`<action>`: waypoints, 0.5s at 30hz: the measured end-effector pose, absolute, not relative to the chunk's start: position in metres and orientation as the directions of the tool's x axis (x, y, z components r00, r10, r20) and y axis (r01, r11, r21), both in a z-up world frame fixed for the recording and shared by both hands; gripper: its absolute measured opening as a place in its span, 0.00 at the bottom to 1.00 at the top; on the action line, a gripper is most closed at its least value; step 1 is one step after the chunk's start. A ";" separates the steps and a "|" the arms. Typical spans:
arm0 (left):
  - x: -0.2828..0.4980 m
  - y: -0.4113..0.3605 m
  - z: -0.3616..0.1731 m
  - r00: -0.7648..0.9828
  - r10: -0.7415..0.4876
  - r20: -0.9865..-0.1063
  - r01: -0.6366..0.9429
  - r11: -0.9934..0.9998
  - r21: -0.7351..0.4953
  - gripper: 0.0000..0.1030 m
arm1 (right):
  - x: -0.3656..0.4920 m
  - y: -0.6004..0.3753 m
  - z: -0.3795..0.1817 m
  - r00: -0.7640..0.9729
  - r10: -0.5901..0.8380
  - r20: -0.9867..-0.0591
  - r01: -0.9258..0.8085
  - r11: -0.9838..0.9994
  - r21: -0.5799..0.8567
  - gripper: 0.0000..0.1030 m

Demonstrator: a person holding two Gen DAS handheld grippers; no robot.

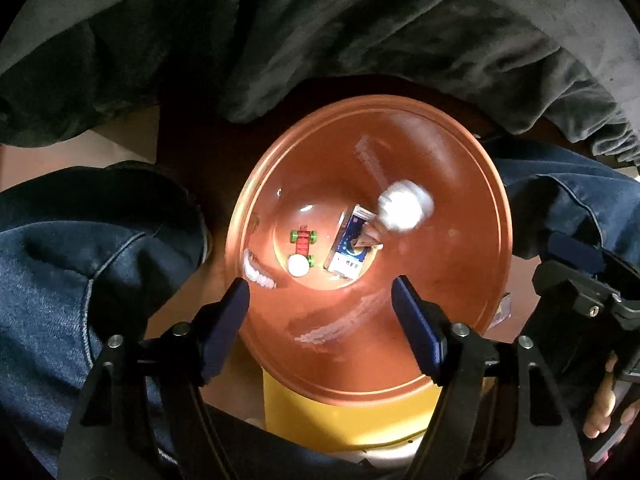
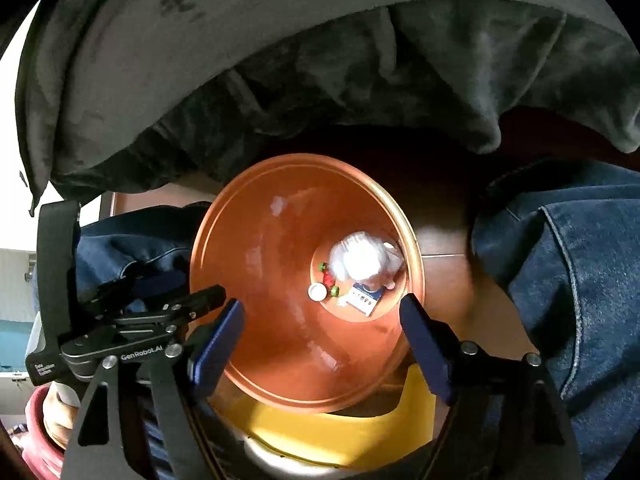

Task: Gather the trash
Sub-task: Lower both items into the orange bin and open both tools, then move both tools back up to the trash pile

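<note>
- Bin (image 1: 460, 184) — an orange, deep, round one — fills the middle of both wrist views, seen from above down to its bottom.
- Trash on the bin's bottom: a blue-and-white carton (image 1: 348, 246) toward the right side, a small red toy car (image 1: 303, 243) with green wheels toward the left, and a white round cap (image 1: 299, 266) touching the car's near end.
- A crumpled white wad (image 1: 404, 210) shows blurred against the inner wall, above the carton's far end; in the right wrist view it covers much of the bottom (image 2: 360, 260). Whether it rests on anything cannot be told.
- Left gripper (image 1: 320, 320) hangs over the near rim, tongs spread, nothing between the blue pads.
- Right gripper (image 2: 322, 328) likewise sits above the near rim, tongs spread wide and empty.
- A yellow object (image 1: 340, 412) lies just under the bin's near edge.
- Legs in blue jeans (image 1: 60, 280) flank the bin on both sides — a dark grey garment (image 1: 320, 40) hangs over its far edge.
- A hand (image 1: 604, 404) grips the other tool's handle at the lower right of the left view.
</note>
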State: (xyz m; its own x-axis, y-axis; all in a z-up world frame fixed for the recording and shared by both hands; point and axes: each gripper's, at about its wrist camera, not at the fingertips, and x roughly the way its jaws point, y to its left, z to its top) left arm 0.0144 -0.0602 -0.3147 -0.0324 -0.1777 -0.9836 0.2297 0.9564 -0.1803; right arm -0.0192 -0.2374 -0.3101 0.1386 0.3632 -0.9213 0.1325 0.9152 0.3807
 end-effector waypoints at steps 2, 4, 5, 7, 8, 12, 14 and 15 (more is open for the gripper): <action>0.013 -0.060 -0.315 -0.029 -0.180 -0.983 0.228 0.957 -0.182 0.70 | -0.020 -0.239 -0.309 0.141 0.360 -0.922 0.132 0.916 0.378 0.76; 0.013 -0.060 -0.316 -0.029 -0.177 -0.984 0.232 0.956 -0.179 0.70 | -0.021 -0.239 -0.308 0.142 0.360 -0.922 0.128 0.917 0.378 0.76; 0.014 -0.059 -0.316 -0.028 -0.176 -0.984 0.233 0.956 -0.177 0.70 | -0.021 -0.239 -0.307 0.144 0.357 -0.923 0.127 0.918 0.375 0.76; 0.013 -0.059 -0.316 -0.024 -0.172 -0.985 0.237 0.956 -0.173 0.70 | -0.021 -0.239 -0.306 0.147 0.351 -0.925 0.124 0.921 0.369 0.76; 0.013 -0.062 -0.319 -0.023 -0.172 -0.985 0.237 0.956 -0.173 0.70 | -0.021 -0.239 -0.305 0.148 0.350 -0.925 0.123 0.922 0.368 0.76; 0.013 -0.060 -0.318 -0.021 -0.172 -0.985 0.234 0.957 -0.172 0.70 | -0.021 -0.241 -0.304 0.151 0.346 -0.926 0.127 0.922 0.365 0.76; 0.013 -0.059 -0.317 -0.018 -0.170 -0.985 0.233 0.958 -0.169 0.70 | -0.021 -0.243 -0.303 0.151 0.347 -0.926 0.129 0.921 0.367 0.76; 0.013 -0.059 -0.315 -0.015 -0.167 -0.986 0.232 0.958 -0.166 0.70 | -0.022 -0.244 -0.302 0.153 0.348 -0.925 0.129 0.921 0.368 0.76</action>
